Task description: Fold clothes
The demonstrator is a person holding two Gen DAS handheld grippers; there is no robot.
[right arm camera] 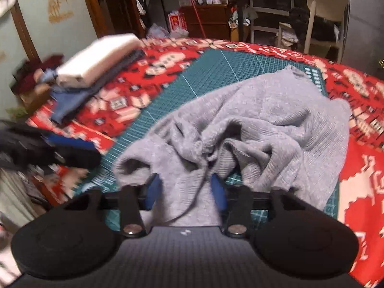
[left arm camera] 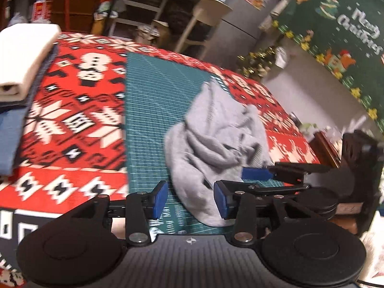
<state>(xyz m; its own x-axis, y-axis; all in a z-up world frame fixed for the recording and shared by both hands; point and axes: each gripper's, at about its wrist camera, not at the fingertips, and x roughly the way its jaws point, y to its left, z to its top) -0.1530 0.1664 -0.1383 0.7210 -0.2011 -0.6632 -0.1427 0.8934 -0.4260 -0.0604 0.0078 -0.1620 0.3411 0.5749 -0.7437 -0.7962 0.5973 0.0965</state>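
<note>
A crumpled grey garment lies on a green cutting mat. My left gripper is open at the garment's near edge; the cloth lies by its right pad, and its left pad is over bare mat. In the right wrist view it shows blurred at the left. My right gripper straddles the near hem, its blue pads apart with grey cloth and a drawstring between them. In the left wrist view it reaches into the cloth from the right.
A stack of folded clothes, white on top, sits at the table's left end on a red patterned tablecloth. A chair and cluttered shelves stand beyond the far edge.
</note>
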